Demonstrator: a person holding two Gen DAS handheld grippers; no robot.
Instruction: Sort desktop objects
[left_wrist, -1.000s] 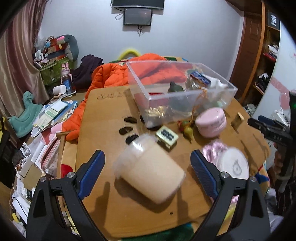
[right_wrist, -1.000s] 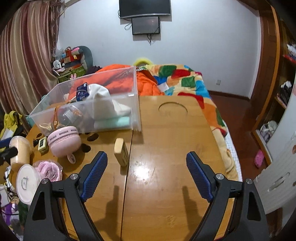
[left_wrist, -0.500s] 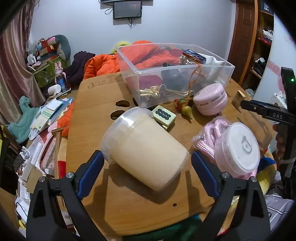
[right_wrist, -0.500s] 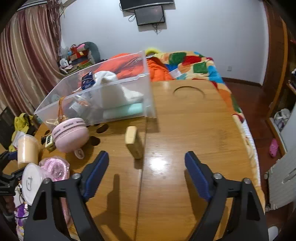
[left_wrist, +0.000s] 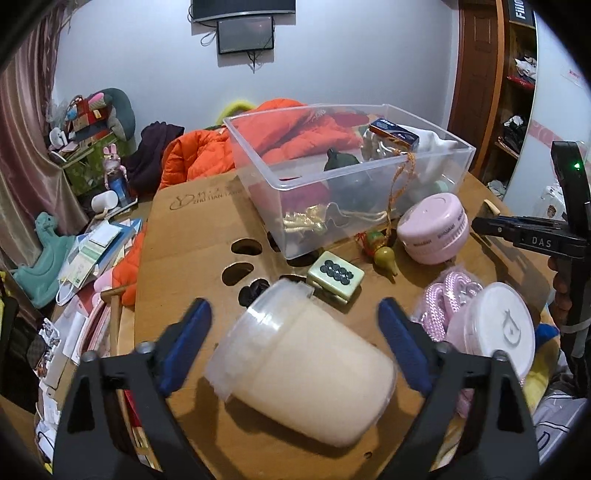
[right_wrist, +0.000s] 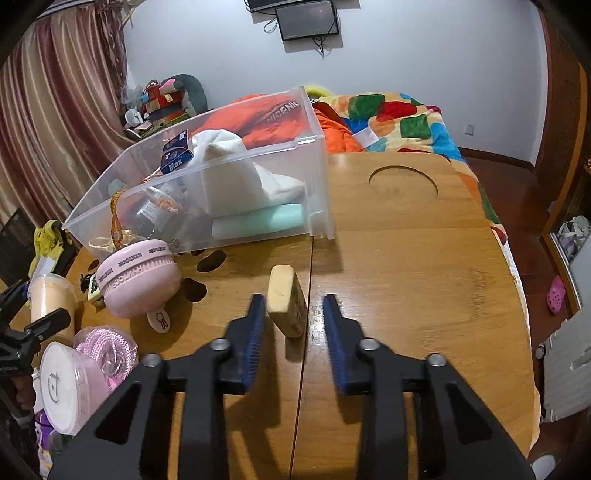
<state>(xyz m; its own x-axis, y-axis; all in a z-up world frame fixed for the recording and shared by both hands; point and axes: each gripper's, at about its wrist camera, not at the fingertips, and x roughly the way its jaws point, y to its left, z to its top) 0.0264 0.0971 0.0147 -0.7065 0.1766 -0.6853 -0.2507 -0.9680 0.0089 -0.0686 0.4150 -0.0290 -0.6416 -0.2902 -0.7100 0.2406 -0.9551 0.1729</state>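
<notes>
Room: bedroom, wooden table (right_wrist: 406, 266), clear bin (right_wrist: 207, 195) at 11 o'clock.
Left tongs (left_wrist: 295, 326): mine, wide open around tipped cream cup (left_wrist: 303, 369).
Right tongs (right_wrist: 295, 314): half-closed around tile (right_wrist: 286, 304), not touching.

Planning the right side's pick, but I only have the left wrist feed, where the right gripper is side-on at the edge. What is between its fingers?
Observer: In the right wrist view, the right gripper straddles a cream block standing on edge on the table. The fingers are open and not pinching it.
Operator: Which side has slack?
Observer: The block sits close to the finger on the image's left; the visible gap is on the other side.
Operator: Is the bin crowding it?
Observer: No, the clear bin stands apart behind the block, with bare wood between them.
</notes>
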